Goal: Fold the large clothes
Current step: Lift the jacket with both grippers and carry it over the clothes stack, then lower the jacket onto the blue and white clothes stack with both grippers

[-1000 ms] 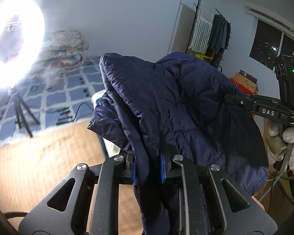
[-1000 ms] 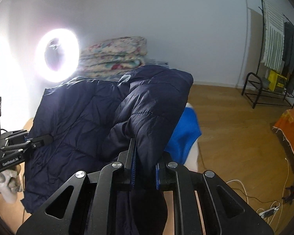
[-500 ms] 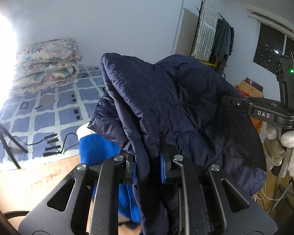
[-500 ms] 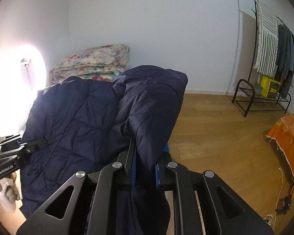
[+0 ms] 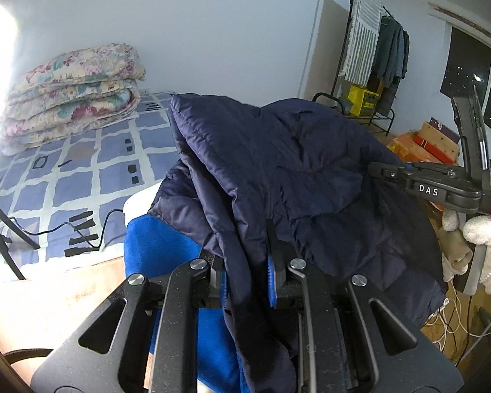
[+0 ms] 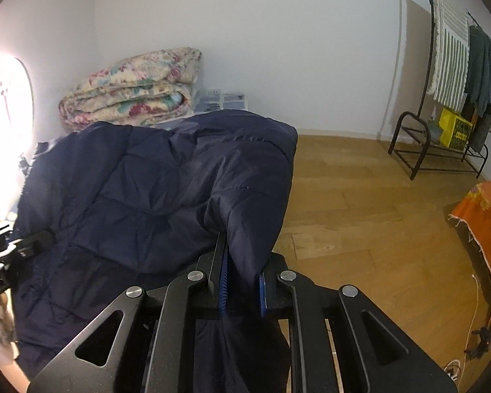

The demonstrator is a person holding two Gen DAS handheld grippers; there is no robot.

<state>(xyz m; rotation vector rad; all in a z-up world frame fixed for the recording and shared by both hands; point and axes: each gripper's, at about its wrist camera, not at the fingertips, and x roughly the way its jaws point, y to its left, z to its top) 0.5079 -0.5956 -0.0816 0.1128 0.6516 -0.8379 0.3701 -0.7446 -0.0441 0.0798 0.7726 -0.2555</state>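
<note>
A large navy quilted jacket (image 5: 304,177) hangs in the air between my two grippers. My left gripper (image 5: 247,281) is shut on one bunched part of it, with fabric draping over the fingers. My right gripper (image 6: 242,290) is shut on another part of the jacket (image 6: 140,196). In the left wrist view the right gripper (image 5: 389,173) shows at the far right, held by a white-gloved hand (image 5: 487,249). In the right wrist view the left gripper (image 6: 32,244) shows at the left edge.
A blue cloth (image 5: 157,249) lies below the jacket. A folded floral quilt (image 5: 75,88) sits on a blue checked mat (image 5: 81,170). A clothes rack (image 6: 451,75) stands by the wall. An orange cloth (image 6: 481,216) covers something at right. Cables (image 5: 448,327) lie on the wooden floor (image 6: 360,203).
Both views have swung away from the ring light toward the quilt and the rack. The jacket stays clamped in both grippers. The blue cloth came into the left view.
</note>
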